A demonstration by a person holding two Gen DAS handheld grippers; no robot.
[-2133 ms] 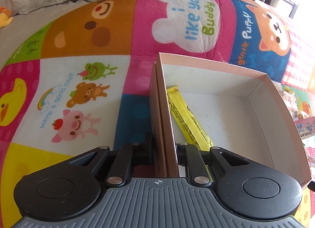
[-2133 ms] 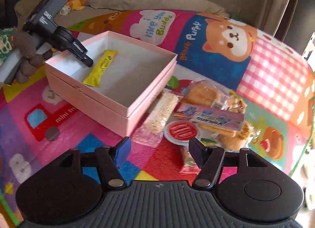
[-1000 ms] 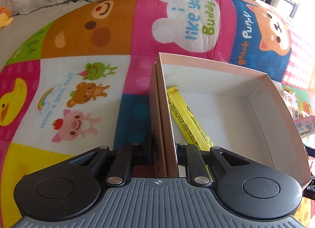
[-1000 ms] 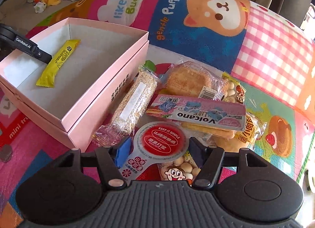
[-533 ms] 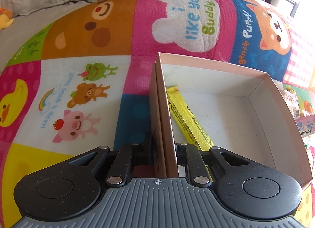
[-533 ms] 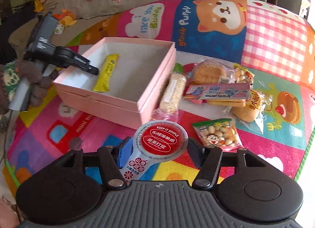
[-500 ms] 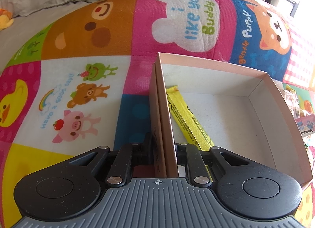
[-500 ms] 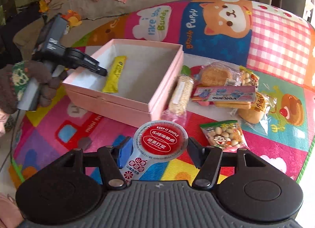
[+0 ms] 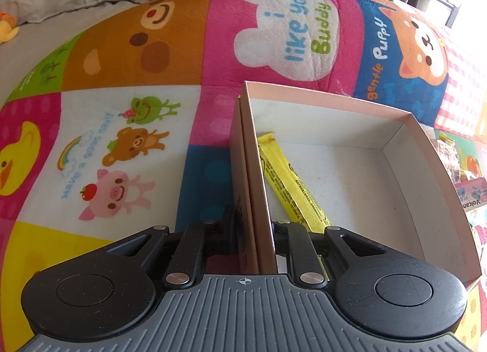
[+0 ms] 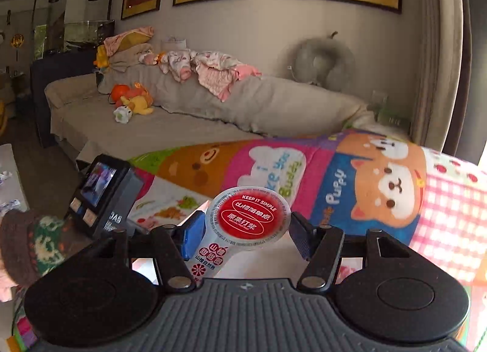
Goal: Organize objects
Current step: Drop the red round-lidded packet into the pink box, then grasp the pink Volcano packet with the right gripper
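Note:
My left gripper (image 9: 252, 224) is shut on the near wall of the pink box (image 9: 341, 102), which sits on the cartoon play mat (image 9: 137, 78). A yellow snack stick (image 9: 289, 187) lies inside the box along that wall. My right gripper (image 10: 246, 230) is shut on a round red-and-silver snack packet (image 10: 249, 215) and holds it up, tilted toward the sofa. The left gripper's camera body (image 10: 103, 196) and gloved hand (image 10: 27, 242) show at the right view's left. A pale strip of the box shows just under the packet.
More snack packets (image 9: 468, 187) lie on the mat to the right of the box. A grey sofa (image 10: 182, 120) with clothes and plush toys stands behind the mat. Framed pictures hang on the wall.
My right gripper closed on the round red packet, lifted it off the snack pile, and now tilts upward toward the sofa. My left gripper and the box have not moved.

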